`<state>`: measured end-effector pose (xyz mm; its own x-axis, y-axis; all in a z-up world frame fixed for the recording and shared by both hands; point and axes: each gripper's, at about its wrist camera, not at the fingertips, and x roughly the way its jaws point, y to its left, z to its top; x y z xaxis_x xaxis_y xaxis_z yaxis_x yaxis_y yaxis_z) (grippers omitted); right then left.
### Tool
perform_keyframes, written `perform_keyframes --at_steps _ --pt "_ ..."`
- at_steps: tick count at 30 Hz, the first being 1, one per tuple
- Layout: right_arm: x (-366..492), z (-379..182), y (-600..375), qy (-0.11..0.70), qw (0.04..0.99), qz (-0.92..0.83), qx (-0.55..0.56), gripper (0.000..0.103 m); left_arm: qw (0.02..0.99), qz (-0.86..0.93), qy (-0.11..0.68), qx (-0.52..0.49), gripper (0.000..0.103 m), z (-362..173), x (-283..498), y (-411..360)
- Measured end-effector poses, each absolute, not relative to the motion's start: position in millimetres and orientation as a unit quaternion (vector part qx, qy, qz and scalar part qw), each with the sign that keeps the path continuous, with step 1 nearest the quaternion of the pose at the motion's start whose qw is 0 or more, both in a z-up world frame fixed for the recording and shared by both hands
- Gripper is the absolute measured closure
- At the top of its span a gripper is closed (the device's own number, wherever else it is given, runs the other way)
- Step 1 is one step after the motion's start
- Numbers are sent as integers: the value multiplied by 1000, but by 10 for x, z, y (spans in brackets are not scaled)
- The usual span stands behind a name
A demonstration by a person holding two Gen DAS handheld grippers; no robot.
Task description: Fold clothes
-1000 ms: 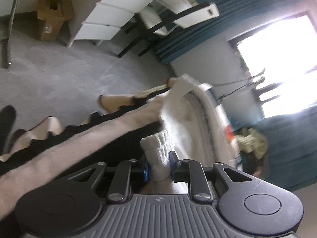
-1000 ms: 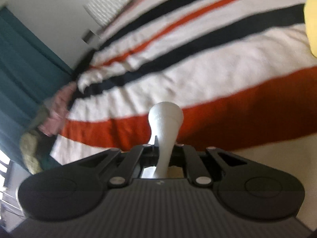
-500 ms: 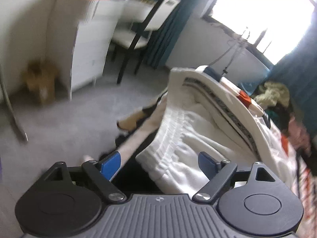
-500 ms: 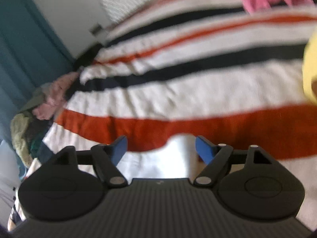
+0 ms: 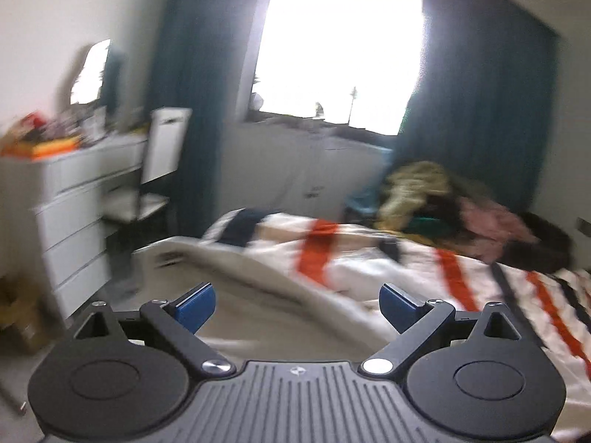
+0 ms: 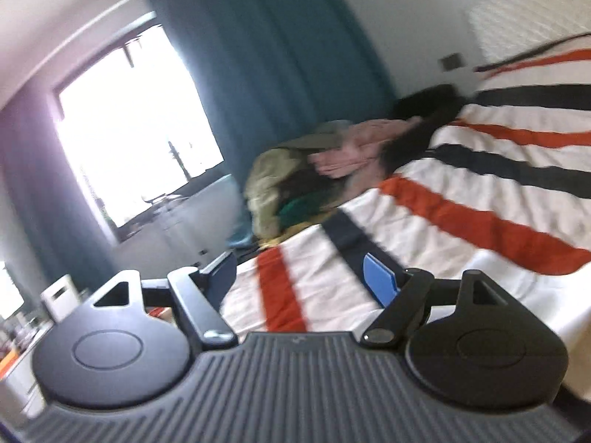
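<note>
A white garment (image 5: 258,288) lies on the near corner of the striped bed (image 5: 480,284), just ahead of my left gripper (image 5: 297,304), which is open and empty above it. My right gripper (image 6: 306,277) is open and empty over the bed's striped cover (image 6: 461,199); the white garment does not show clearly in the right wrist view. A heap of unfolded clothes (image 5: 443,199) in olive, pink, green and black sits at the bed's far side by the curtain. It also shows in the right wrist view (image 6: 332,162).
A white dresser (image 5: 70,206) with clutter on top and a white chair (image 5: 151,184) stand to the left of the bed. A bright window (image 5: 340,48) with dark blue curtains (image 5: 476,118) is behind. A cardboard box (image 5: 18,313) sits on the floor at left.
Both grippers let go of the white garment and opened. Both cameras then swung up from the garment and bed cover toward the window and the clothes heap.
</note>
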<state>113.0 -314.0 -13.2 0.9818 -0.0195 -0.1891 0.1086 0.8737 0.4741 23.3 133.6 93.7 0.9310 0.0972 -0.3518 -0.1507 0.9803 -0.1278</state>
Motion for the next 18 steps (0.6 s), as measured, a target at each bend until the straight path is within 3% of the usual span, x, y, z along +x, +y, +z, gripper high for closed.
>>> perform_keyframes --at_steps 10,18 --pt "1121 -138 -2597 105 978 28 179 25 982 -45 177 -48 7 784 870 119" --pt "1271 -350 -2343 140 979 43 142 25 979 -53 193 -30 7 253 1149 47"
